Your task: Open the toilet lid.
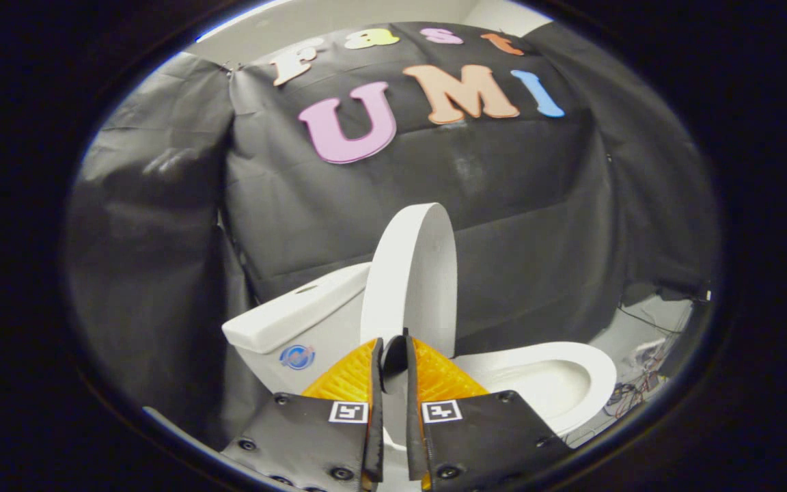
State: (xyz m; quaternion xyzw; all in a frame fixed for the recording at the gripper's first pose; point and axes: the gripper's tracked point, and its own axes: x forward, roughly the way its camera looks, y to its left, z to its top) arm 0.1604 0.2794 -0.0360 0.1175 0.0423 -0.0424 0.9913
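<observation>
A: Lighting? B: Even overhead light; the toilet lid and the bowl rim right of it are brightly lit, near glare. The cloth wall behind the lid stays dim.

A: Sharpness? B: The lid is sharp; the near-closed fingers below it are soft. Fisheye bending grows away from the lid.
</observation>
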